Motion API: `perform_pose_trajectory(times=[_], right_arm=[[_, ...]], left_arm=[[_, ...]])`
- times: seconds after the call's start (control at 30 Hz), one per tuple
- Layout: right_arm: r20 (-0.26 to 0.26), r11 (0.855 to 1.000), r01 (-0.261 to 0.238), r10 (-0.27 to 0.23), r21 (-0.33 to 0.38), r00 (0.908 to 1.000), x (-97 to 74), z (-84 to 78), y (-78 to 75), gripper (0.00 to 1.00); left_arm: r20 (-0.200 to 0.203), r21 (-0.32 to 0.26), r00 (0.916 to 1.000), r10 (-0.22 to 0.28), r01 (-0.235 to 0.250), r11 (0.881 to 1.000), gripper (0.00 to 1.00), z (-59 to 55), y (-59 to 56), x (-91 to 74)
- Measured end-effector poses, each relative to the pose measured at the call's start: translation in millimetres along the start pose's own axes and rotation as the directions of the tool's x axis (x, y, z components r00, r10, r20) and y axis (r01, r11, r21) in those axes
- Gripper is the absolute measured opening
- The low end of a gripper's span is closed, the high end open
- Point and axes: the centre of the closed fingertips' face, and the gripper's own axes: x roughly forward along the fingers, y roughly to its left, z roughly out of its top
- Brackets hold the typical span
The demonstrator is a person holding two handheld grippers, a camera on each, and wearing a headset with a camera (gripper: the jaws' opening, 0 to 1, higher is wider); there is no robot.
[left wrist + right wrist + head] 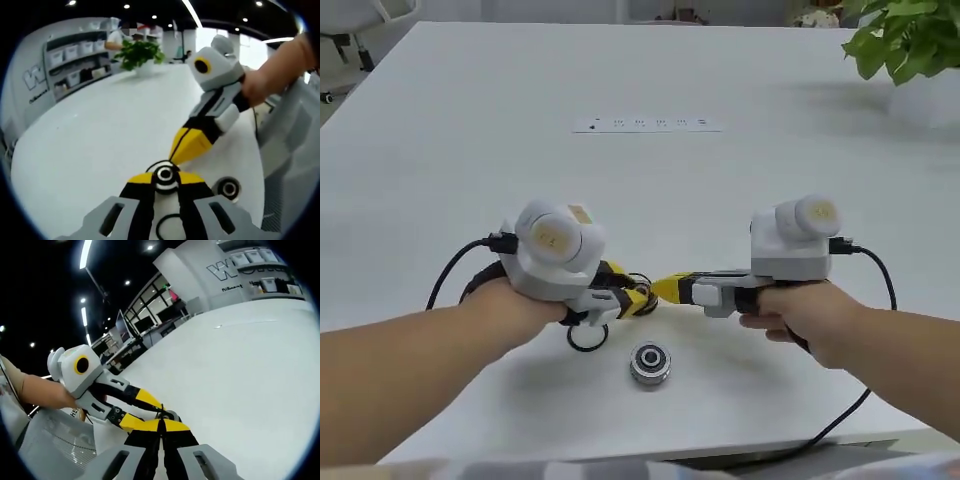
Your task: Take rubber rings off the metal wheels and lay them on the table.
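Observation:
My left gripper [636, 300] is shut on a small metal wheel [165, 175], seen face-on between its yellow-and-black jaws. From the right, my right gripper [660, 290] meets it tip to tip. Its jaws are pressed together on the black rubber ring [169, 162] at the wheel's upper edge. In the right gripper view the right gripper [161, 421] is shut just in front of that wheel [173, 416]. A second metal wheel [650, 362] lies flat on the white table [470, 150] below the jaws. A loose black rubber ring [588, 337] lies to its left.
A white power strip [647, 124] lies mid-table, farther off. A potted plant [910, 40] stands at the far right corner. Black cables trail from both grippers. The table's near edge [650, 455] runs just below the second wheel.

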Motion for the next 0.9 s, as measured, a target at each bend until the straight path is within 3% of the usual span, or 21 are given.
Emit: perform_pose_trajectory(times=[0.27,0.63,0.9], right_arm=[[0.007,1.000,0.000,0.000,0.004,1.0000,-2.9,2.5,0.7,0.00],[0.025,1.000,-0.018,0.018,0.013,0.9995,-9.1,7.6,2.2,0.00],[0.022,0.999,-0.049,0.049,0.018,0.9986,-8.8,9.7,12.8,0.00]], left_arm=[[0.027,0.015,0.9995,-0.019,0.019,1.000,0.21,7.6,-3.5,-9.6],[0.086,0.021,0.9950,-0.050,0.049,0.999,0.32,19.9,-10.6,-41.1],[0.099,0.022,0.9941,-0.045,0.043,0.999,0.36,18.0,-11.7,-64.1]])
